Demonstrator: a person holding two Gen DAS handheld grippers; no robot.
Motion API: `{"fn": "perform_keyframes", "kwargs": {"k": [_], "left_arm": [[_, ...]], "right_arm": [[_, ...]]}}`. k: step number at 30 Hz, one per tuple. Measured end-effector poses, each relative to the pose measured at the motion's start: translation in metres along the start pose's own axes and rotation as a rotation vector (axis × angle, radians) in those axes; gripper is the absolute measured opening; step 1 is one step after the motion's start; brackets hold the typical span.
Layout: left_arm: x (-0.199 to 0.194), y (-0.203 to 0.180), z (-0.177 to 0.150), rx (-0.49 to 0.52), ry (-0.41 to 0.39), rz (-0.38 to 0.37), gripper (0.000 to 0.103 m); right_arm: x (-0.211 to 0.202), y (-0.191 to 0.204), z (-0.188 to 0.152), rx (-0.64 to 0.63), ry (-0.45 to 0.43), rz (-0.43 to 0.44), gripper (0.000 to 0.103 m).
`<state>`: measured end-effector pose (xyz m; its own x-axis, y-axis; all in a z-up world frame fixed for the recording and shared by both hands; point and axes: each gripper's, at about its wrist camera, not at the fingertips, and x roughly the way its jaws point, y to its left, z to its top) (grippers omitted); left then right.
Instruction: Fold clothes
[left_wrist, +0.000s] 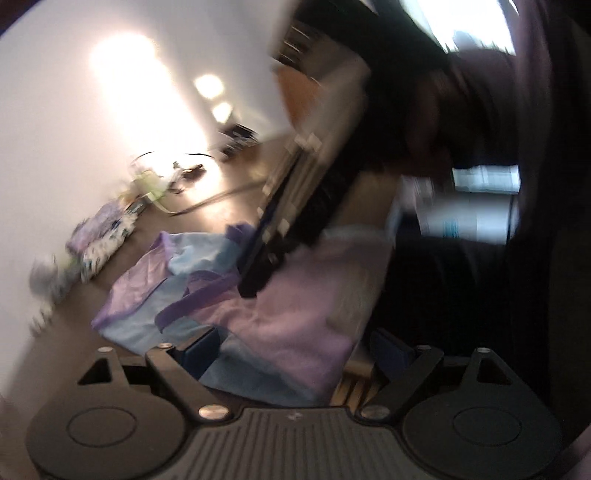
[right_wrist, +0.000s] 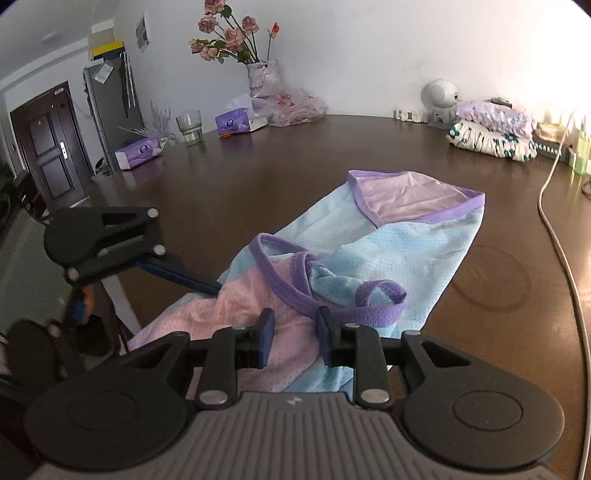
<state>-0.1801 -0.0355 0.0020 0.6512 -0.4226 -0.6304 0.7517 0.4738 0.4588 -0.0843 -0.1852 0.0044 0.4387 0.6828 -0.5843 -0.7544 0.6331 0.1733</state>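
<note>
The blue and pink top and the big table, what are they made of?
The blue and pink top looks like thin sporty mesh: tiny holes dot it, with ribbed purple trim along the edges. The table looks like dark polished wood or a wood-look coating, since light glints off it; which one I can't tell.

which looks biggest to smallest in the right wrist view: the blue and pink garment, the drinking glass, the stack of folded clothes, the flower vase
1. blue and pink garment, nearest the camera
2. stack of folded clothes
3. flower vase
4. drinking glass

The vase and glass look close in size, and both sit far back, so their order is unsure.
</note>
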Motion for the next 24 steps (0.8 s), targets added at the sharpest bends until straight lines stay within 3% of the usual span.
{"fn": "perform_keyframes", "kwargs": {"k": [2, 5, 7, 9, 10, 14, 15, 19, 23, 24], "left_arm": [[0.003, -0.003, 0.002, 0.047, 0.021, -0.005, 0.084], [0.008, -0.002, 0.004, 0.054, 0.037, -0.027, 0.068], [0.01, -0.001, 0.003, 0.061, 0.042, -0.036, 0.065], [0.011, 0.003, 0.002, 0.041, 0.04, -0.053, 0.063], [0.01, 0.009, 0.001, 0.012, 0.039, -0.075, 0.061], [0.007, 0.033, -0.001, -0.095, 0.027, -0.17, 0.058], [0.007, 0.039, -0.003, -0.121, 0.021, -0.196, 0.058], [0.01, 0.061, -0.006, -0.219, 0.006, -0.291, 0.057], [0.012, 0.076, -0.007, -0.308, 0.02, -0.352, 0.046], [0.011, 0.078, -0.008, -0.327, 0.023, -0.366, 0.045]], "right_arm": [[-0.004, 0.002, -0.003, 0.002, 0.005, 0.009, 0.025], [-0.011, 0.0, -0.007, 0.024, 0.007, 0.036, 0.027], [-0.015, -0.003, -0.009, 0.046, 0.005, 0.049, 0.031], [-0.024, -0.003, -0.01, 0.046, 0.0, 0.034, 0.047], [-0.032, 0.001, -0.011, 0.013, -0.028, 0.03, 0.049], [-0.068, 0.017, -0.032, -0.207, -0.16, 0.113, 0.093], [-0.076, 0.021, -0.038, -0.262, -0.188, 0.137, 0.094], [-0.064, 0.039, -0.053, -0.472, -0.147, 0.107, 0.094], [-0.046, 0.057, -0.064, -0.686, -0.135, 0.028, 0.094], [-0.041, 0.057, -0.064, -0.706, -0.131, 0.028, 0.089]]}}
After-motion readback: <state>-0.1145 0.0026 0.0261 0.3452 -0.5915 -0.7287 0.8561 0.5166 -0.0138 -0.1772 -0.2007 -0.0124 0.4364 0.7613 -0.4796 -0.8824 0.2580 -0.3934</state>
